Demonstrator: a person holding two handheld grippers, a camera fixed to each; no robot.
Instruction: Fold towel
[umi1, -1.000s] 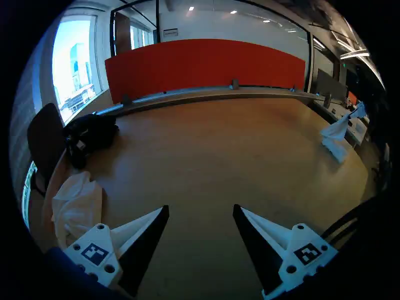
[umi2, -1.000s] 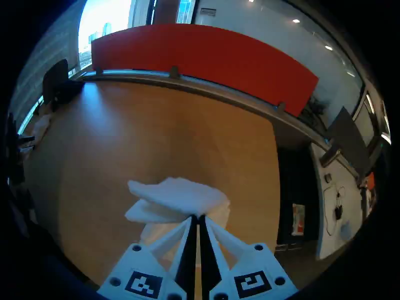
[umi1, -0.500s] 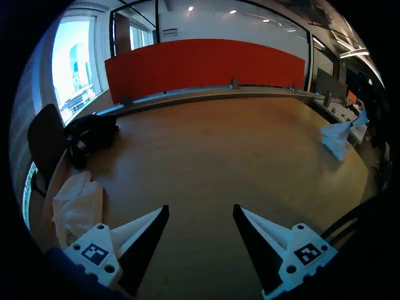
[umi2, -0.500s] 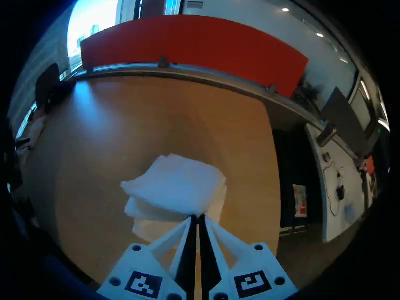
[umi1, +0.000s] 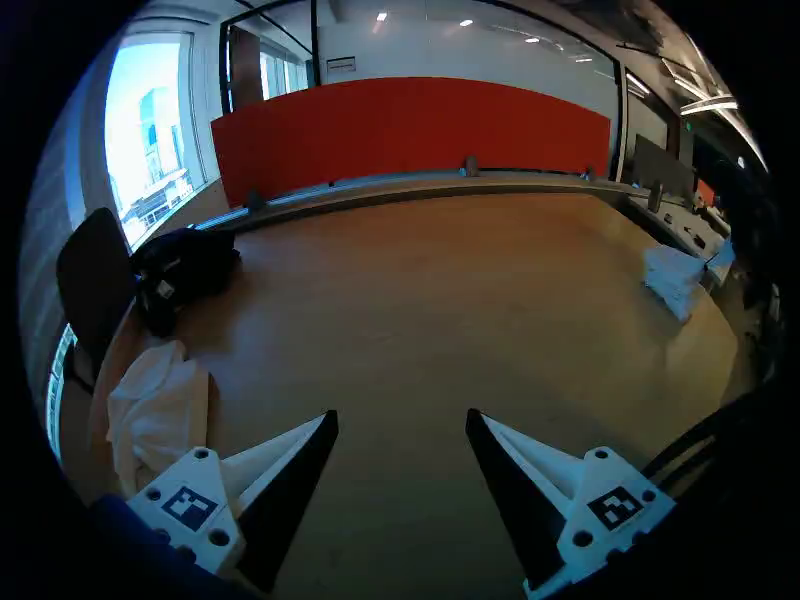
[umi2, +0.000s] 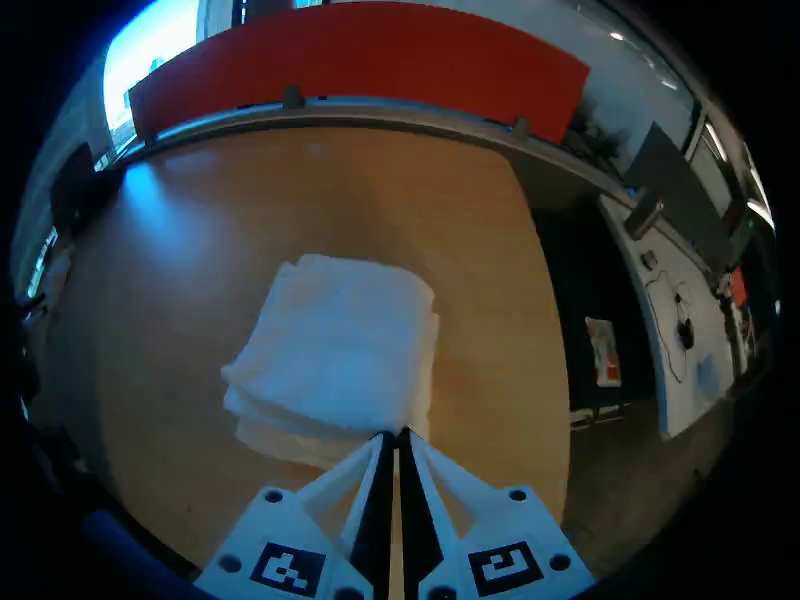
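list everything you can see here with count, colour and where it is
folded towel: 1, white, flat on the table before the right gripper
crumpled cloth: 1, white, table's left edge
soft bag: 1, black, behind the cloth
office chair: 1, black, beside the table's left edge
wooden table: 1, tan, under everything
divider panel: 1, red, along the table's far edge
side desk: 1, white, right of the table
left gripper: 1, white with black fingers, open over bare table
right gripper: 1, same colours, shut on the towel's near edge
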